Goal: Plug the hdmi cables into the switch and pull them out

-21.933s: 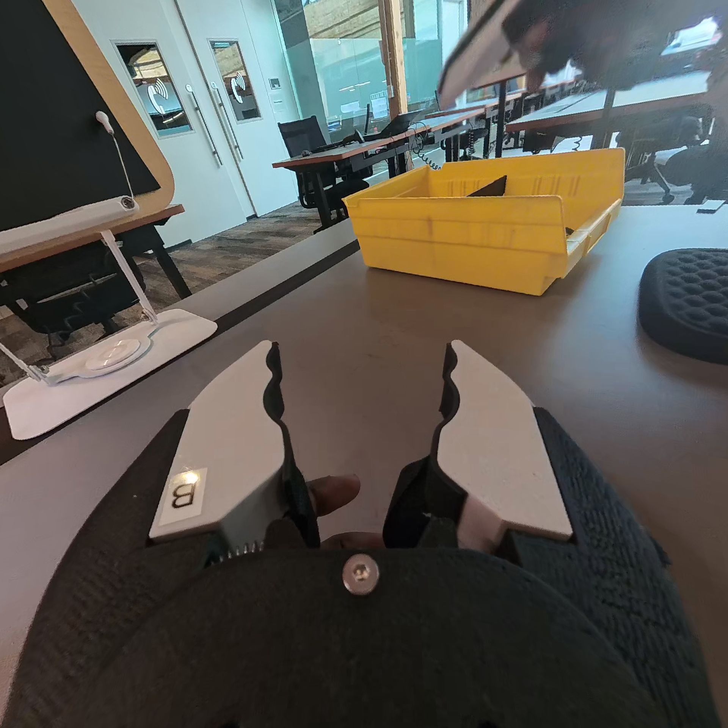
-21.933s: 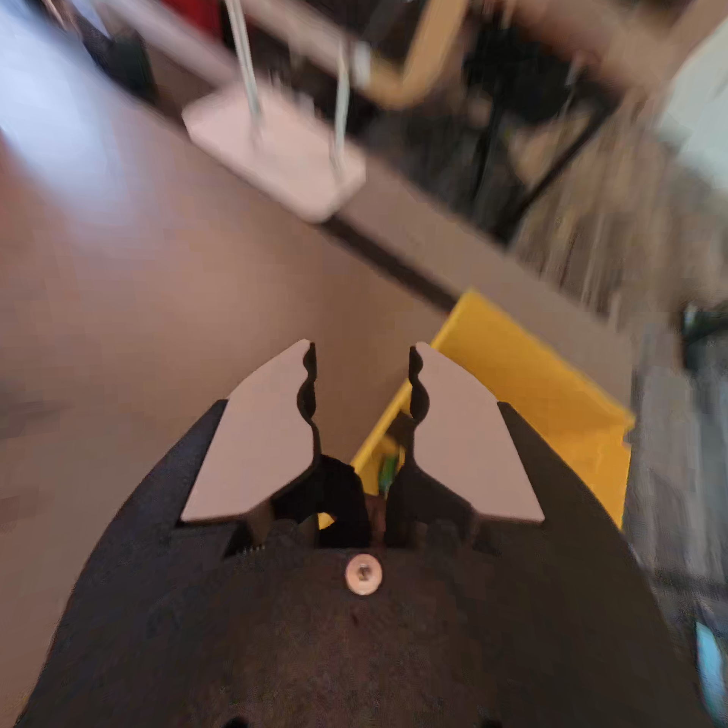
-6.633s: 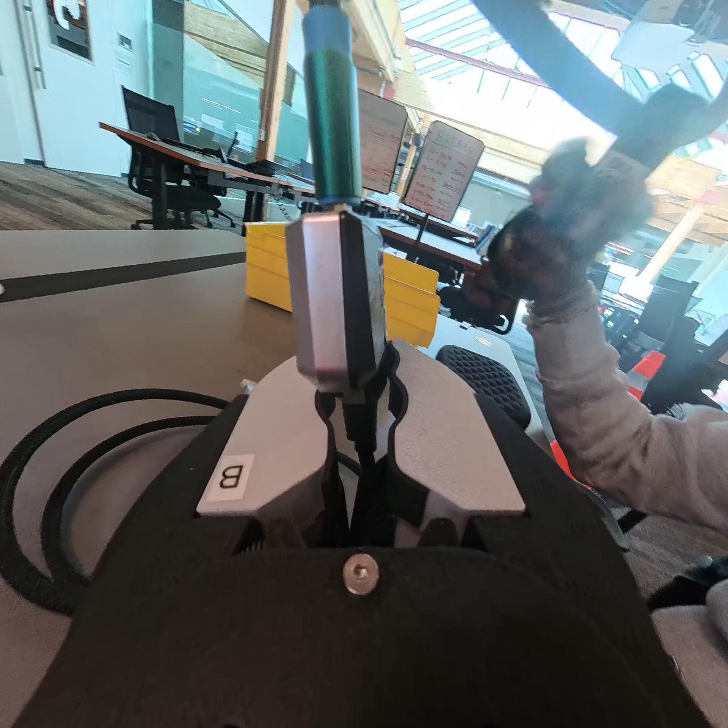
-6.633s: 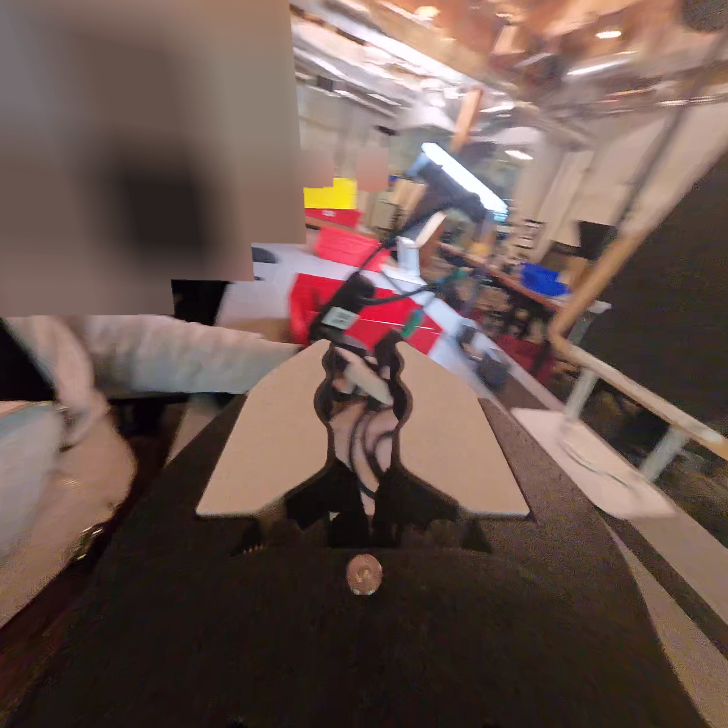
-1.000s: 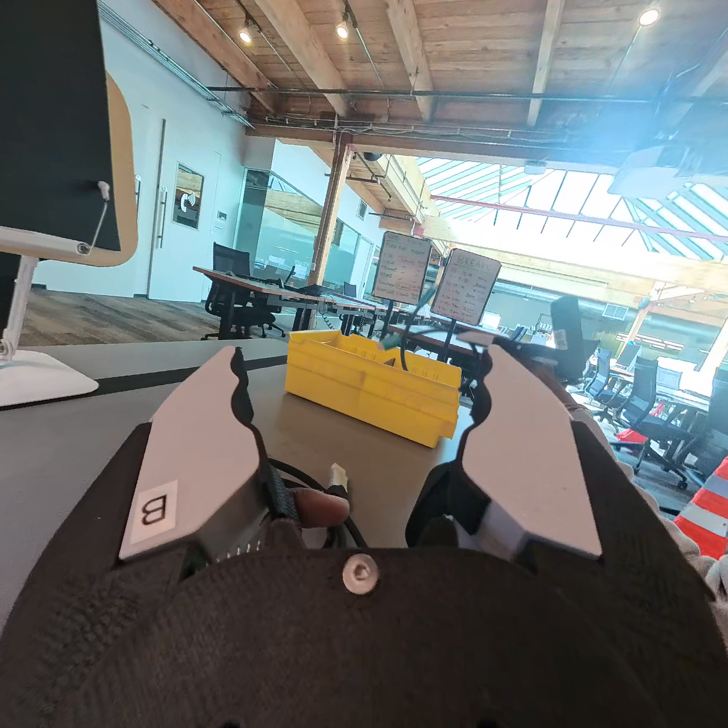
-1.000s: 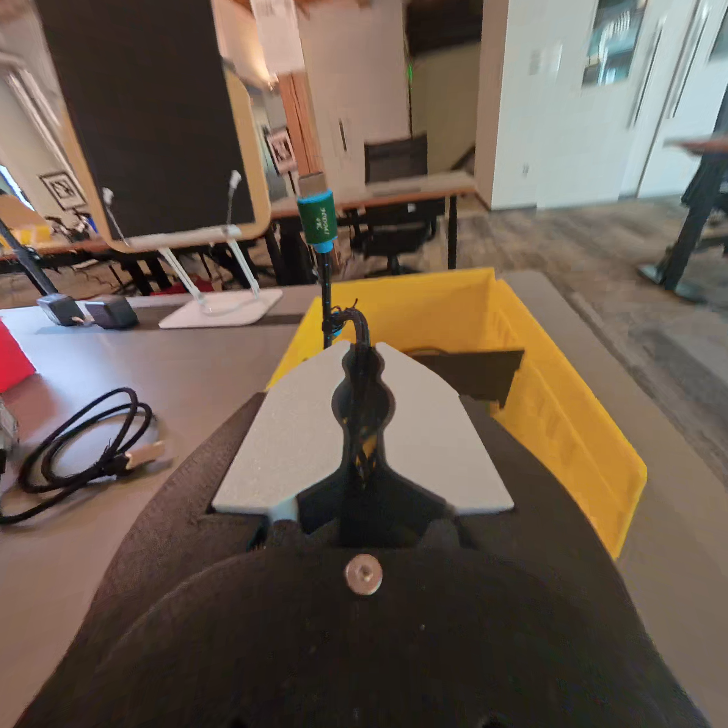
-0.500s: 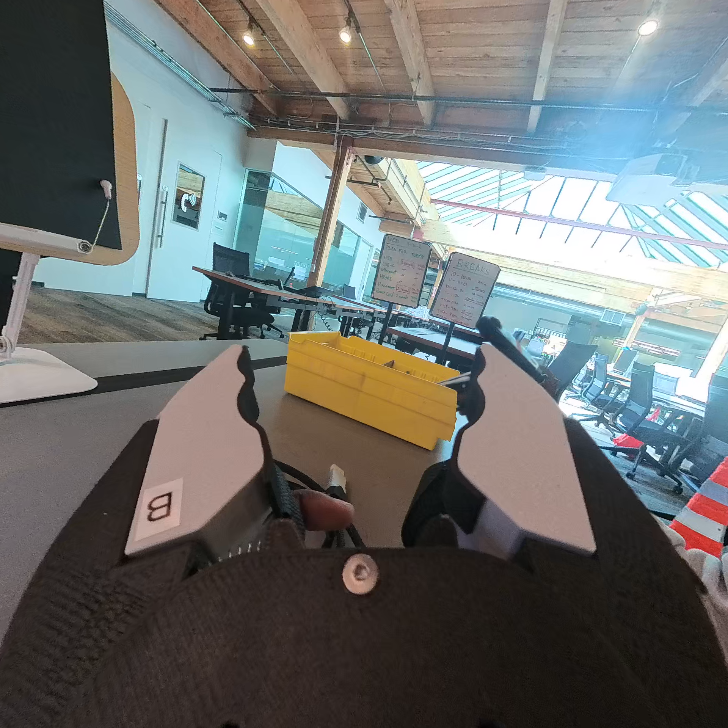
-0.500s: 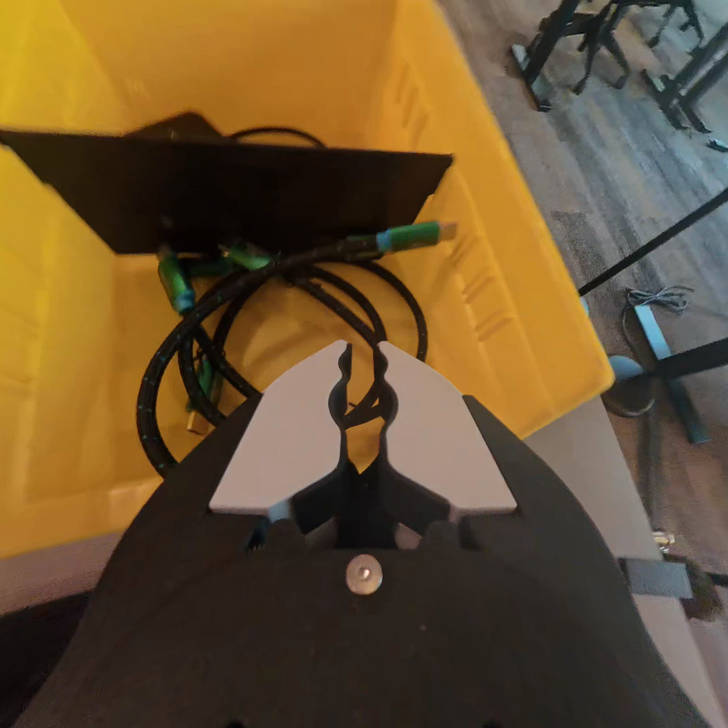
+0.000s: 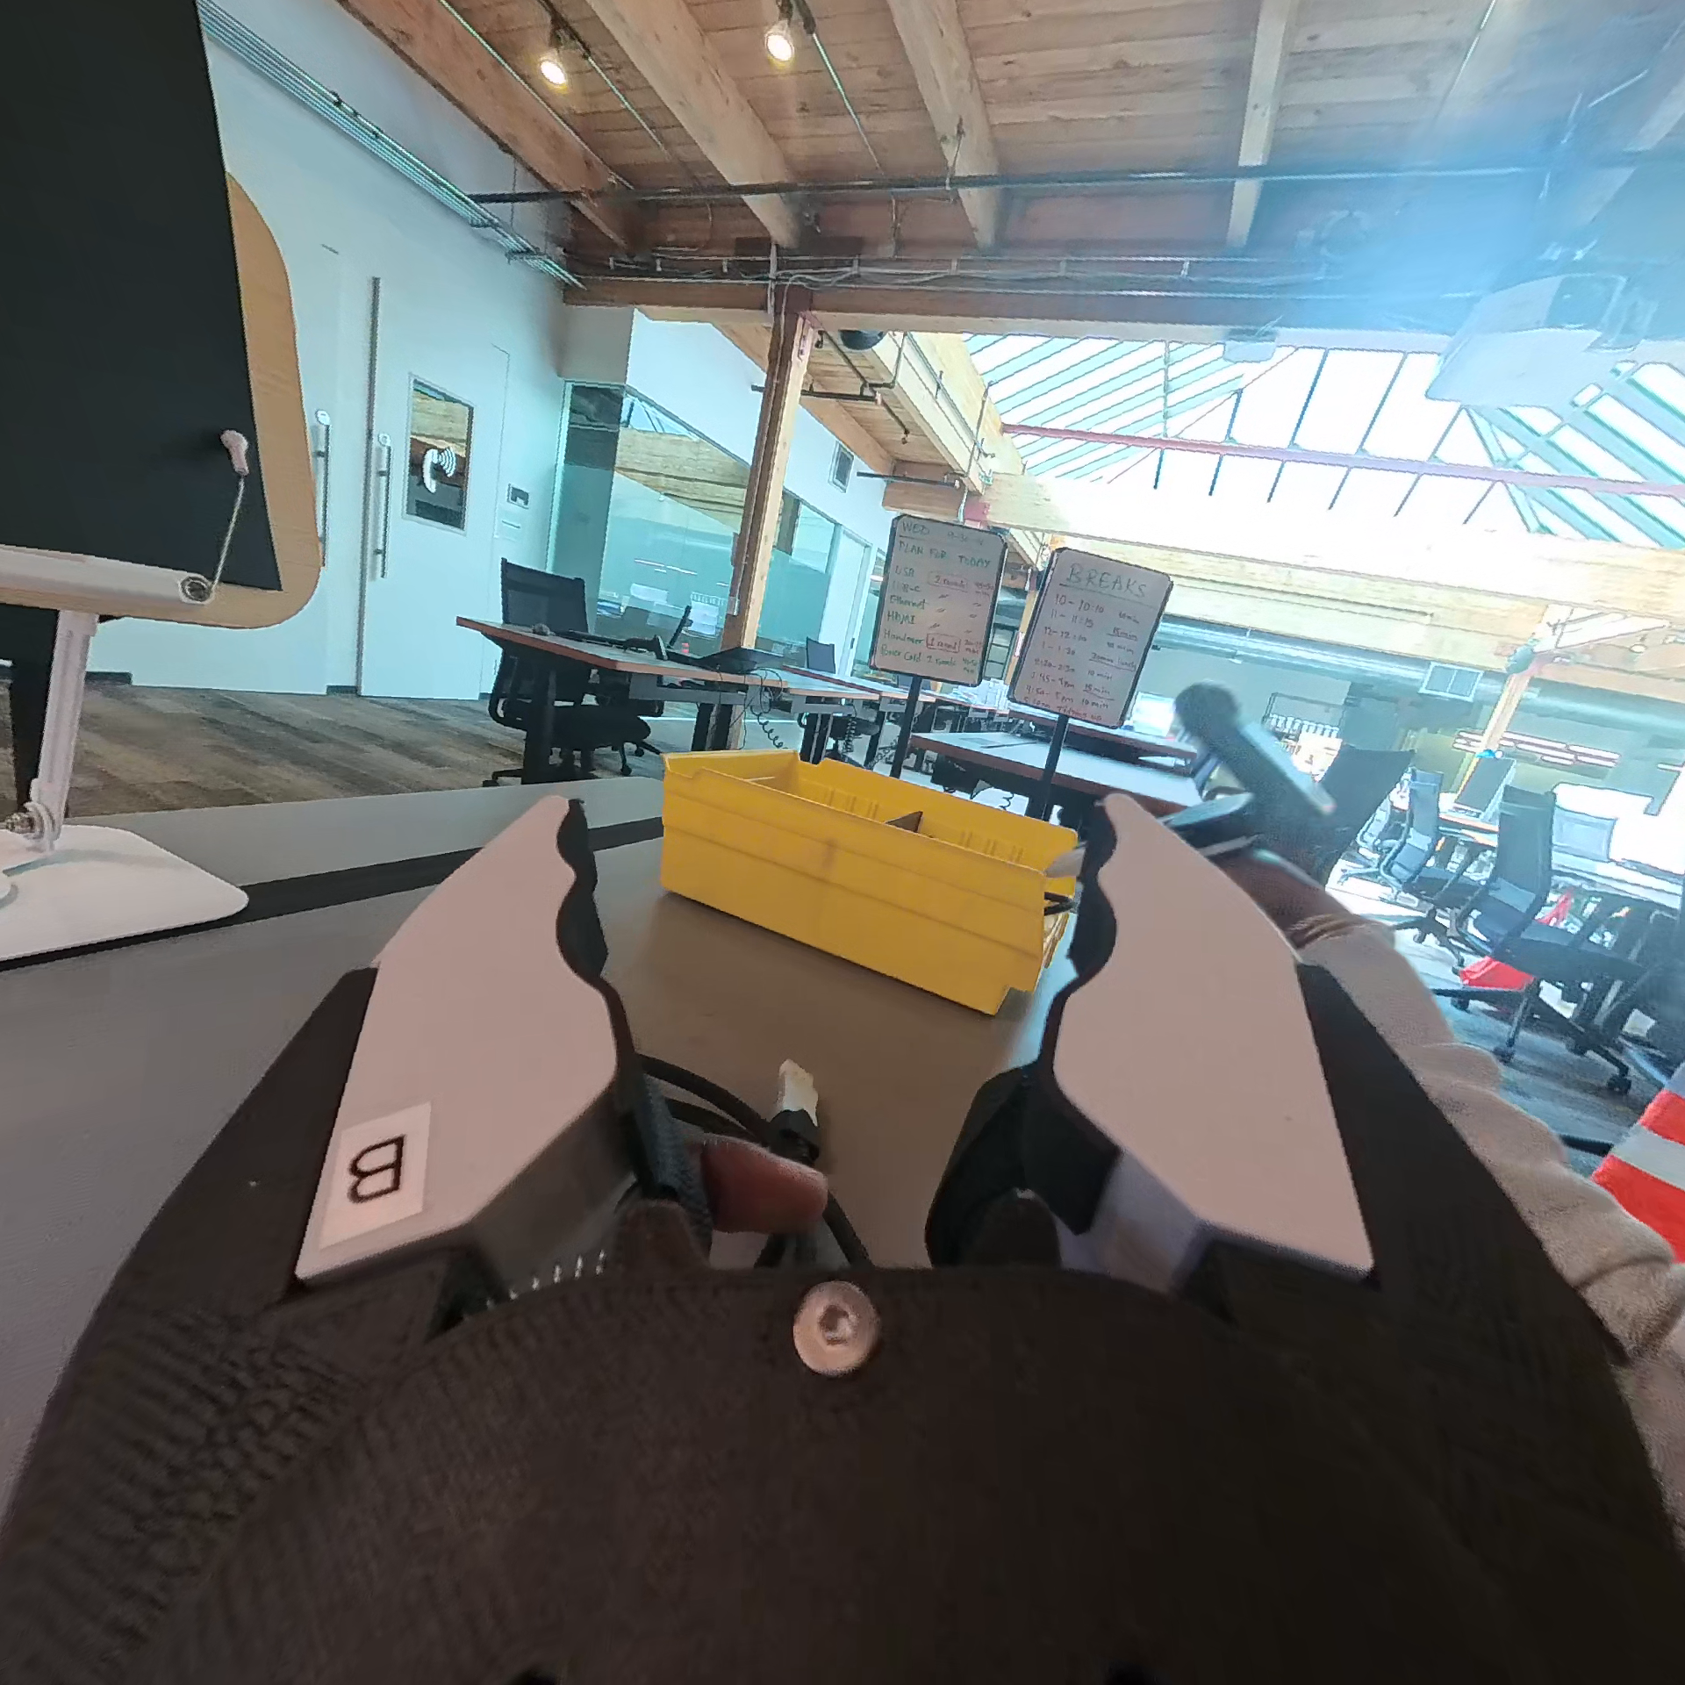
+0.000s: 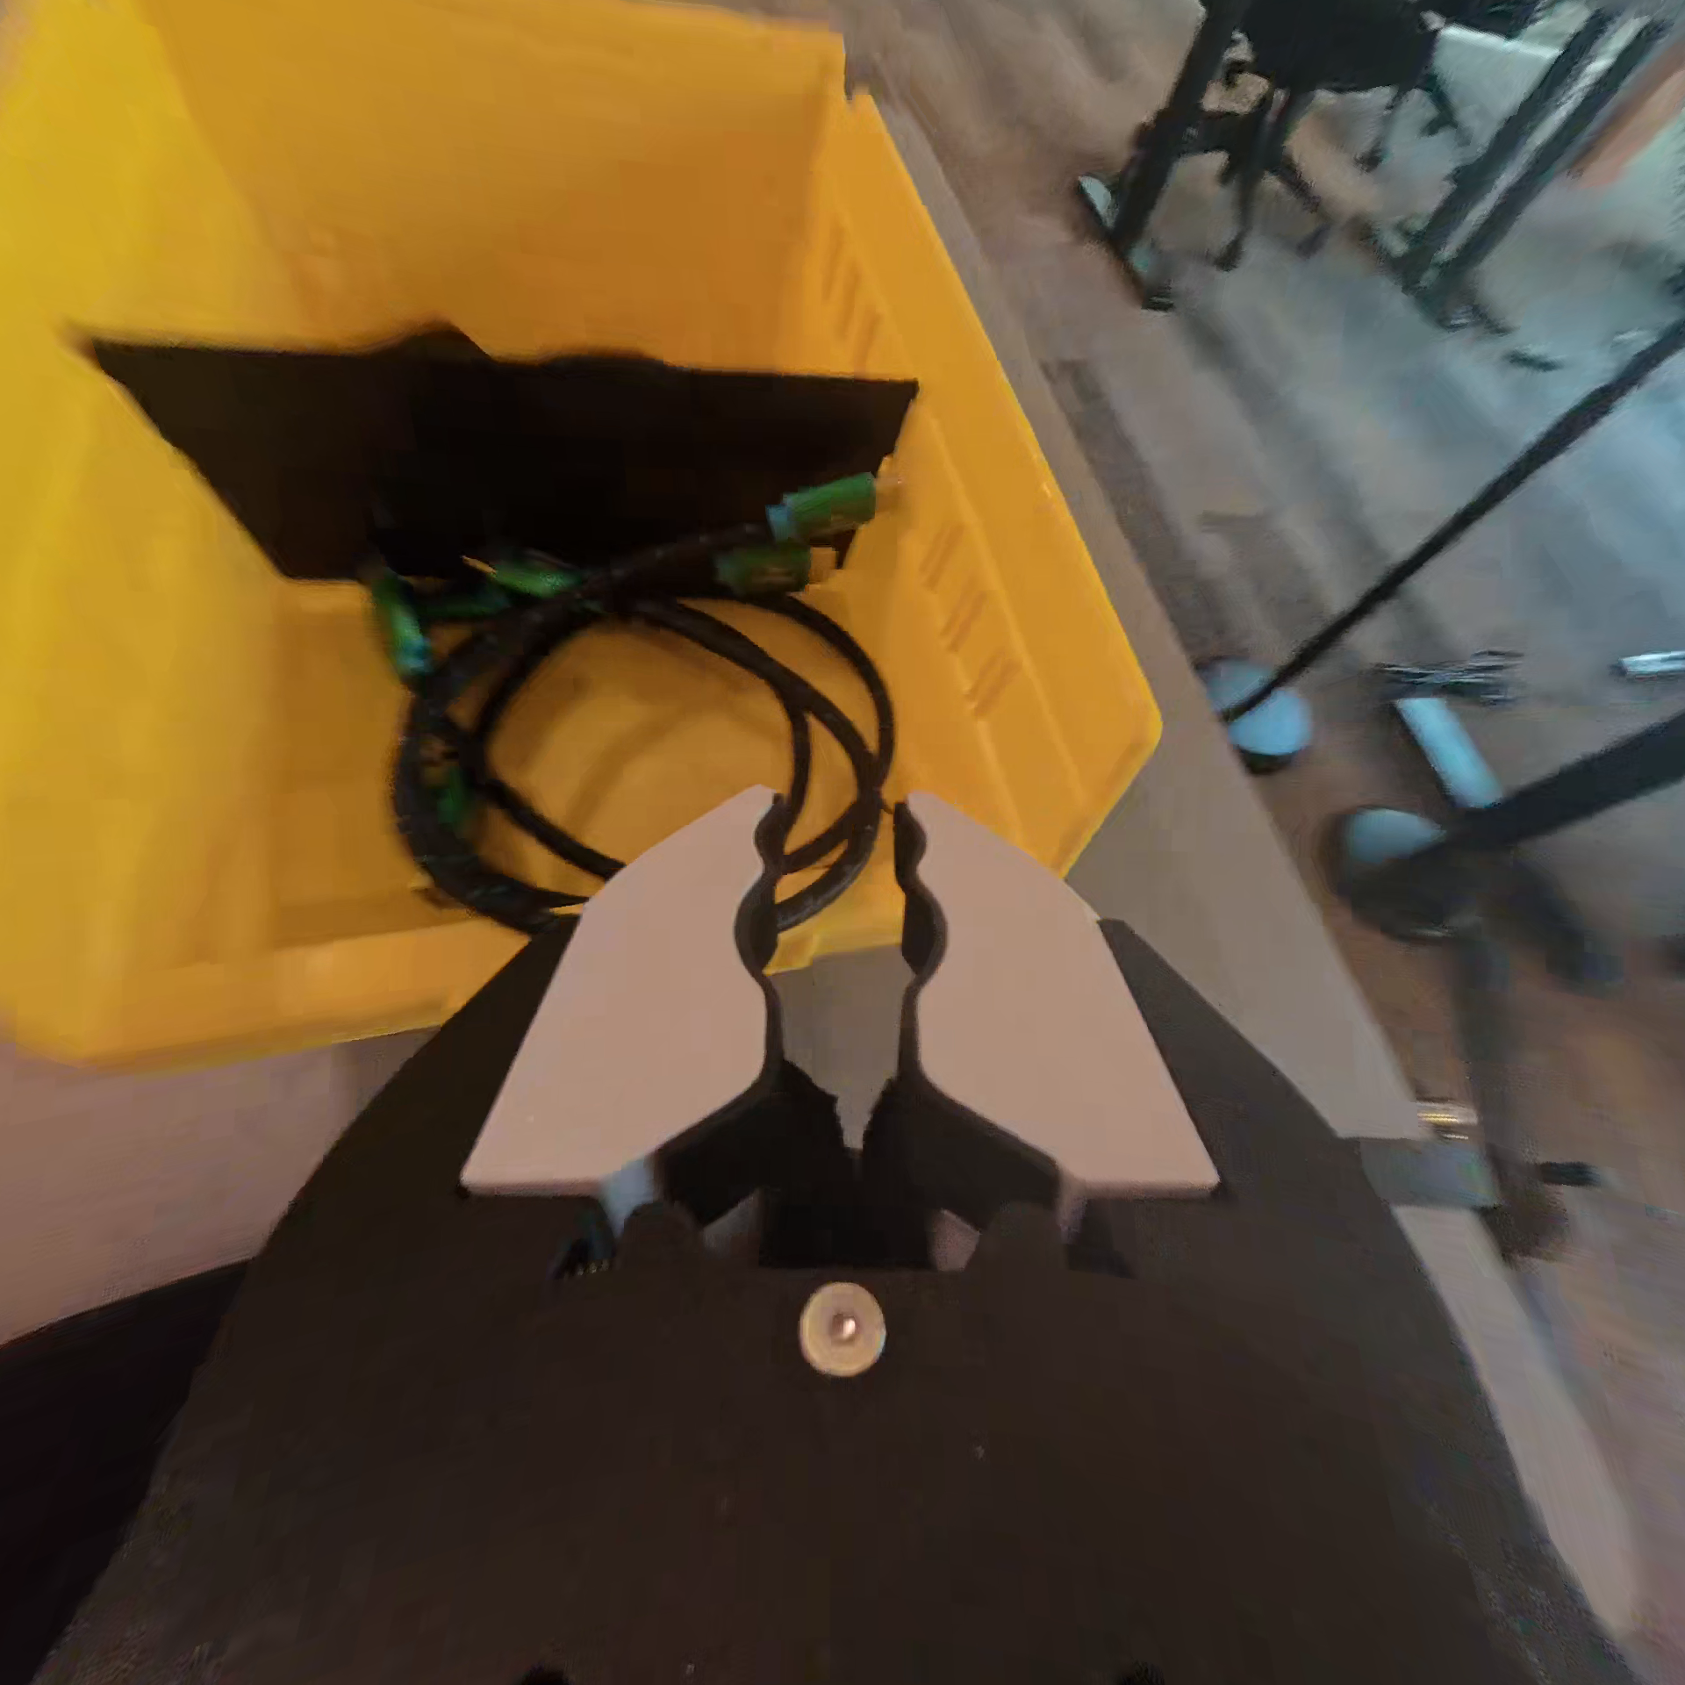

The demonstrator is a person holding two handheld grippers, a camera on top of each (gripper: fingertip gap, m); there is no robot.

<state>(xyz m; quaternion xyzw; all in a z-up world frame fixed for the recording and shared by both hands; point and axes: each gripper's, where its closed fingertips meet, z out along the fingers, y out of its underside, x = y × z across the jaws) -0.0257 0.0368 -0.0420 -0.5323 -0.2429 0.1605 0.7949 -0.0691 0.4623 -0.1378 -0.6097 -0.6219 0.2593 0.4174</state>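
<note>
My right gripper (image 10: 837, 807) is open, its jaws a small way apart, and hovers just above the near right corner of the yellow bin (image 10: 511, 173). Black braided HDMI cables (image 10: 821, 675) with green plugs (image 10: 825, 512) lie coiled in the bin, free of the jaws. My left gripper (image 9: 834, 811) is wide open and empty, low over the grey table. A black cable with a silver plug (image 9: 791, 1090) lies on the table between its fingers. The bin (image 9: 839, 880) stands beyond it. The switch is not in view.
A black divider (image 10: 511, 447) stands across the bin. A white stand base (image 9: 100, 889) sits at the table's left. The right gripper (image 9: 1254, 775) and a grey sleeve (image 9: 1459, 1103) show at the right of the left wrist view. Floor and chair legs lie past the table edge (image 10: 1213, 875).
My right gripper has opened and let go of the HDMI cable, which now lies in the yellow bin, and it has drawn back a little. My left gripper stays open, almost still.
</note>
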